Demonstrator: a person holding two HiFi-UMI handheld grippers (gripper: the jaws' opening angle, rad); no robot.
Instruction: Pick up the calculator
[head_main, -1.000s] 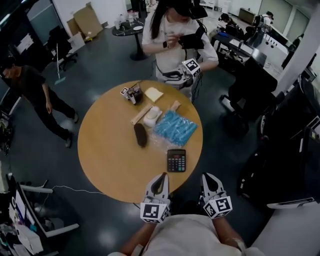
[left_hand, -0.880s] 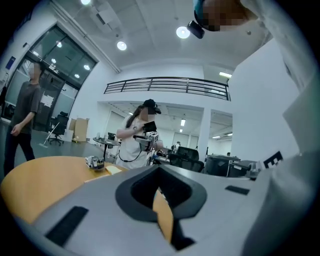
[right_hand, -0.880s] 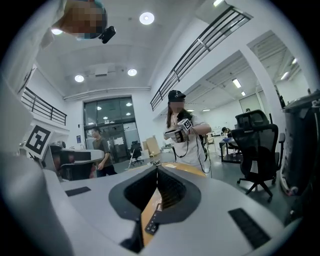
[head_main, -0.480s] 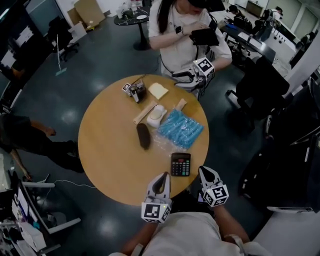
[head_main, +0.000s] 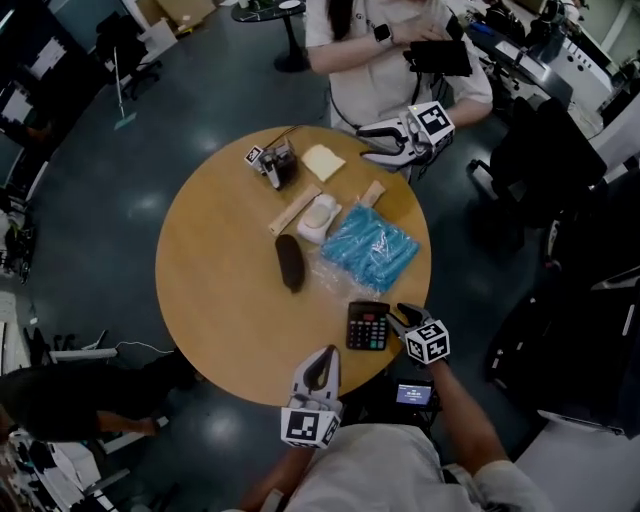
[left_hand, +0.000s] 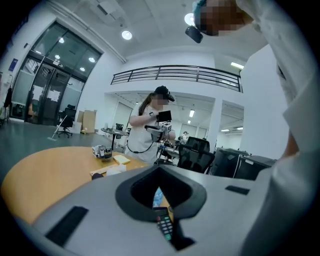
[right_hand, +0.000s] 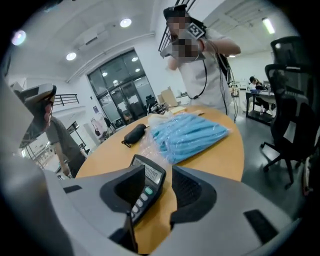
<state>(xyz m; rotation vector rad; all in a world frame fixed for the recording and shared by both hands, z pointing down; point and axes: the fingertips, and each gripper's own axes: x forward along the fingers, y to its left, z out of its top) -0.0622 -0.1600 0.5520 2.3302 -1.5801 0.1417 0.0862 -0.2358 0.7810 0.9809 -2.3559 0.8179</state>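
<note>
A black calculator (head_main: 367, 325) lies flat near the front right edge of the round wooden table (head_main: 220, 300). My right gripper (head_main: 397, 316) is low at its right side. In the right gripper view the jaws are opening, and the calculator (right_hand: 145, 186) has its right edge in the gap of my right gripper (right_hand: 157, 182); neither pad presses on it. My left gripper (head_main: 322, 360) hovers at the table's front edge, left of the calculator, shut and empty. The left gripper view shows the calculator (left_hand: 164, 225) through the hole of the left gripper (left_hand: 160, 169).
Beyond the calculator lie a blue packet in clear wrap (head_main: 372, 245), a black pouch (head_main: 290, 262), a white object (head_main: 318, 217), a wooden stick (head_main: 294, 209), a yellow pad (head_main: 323, 162) and a small marked device (head_main: 272, 162). A person with a gripper (head_main: 405, 135) stands at the far side.
My right gripper dropped from near my body to the calculator's right edge and its jaws parted. The left gripper shifted a little forward. A person at the left walked toward the lower left.
</note>
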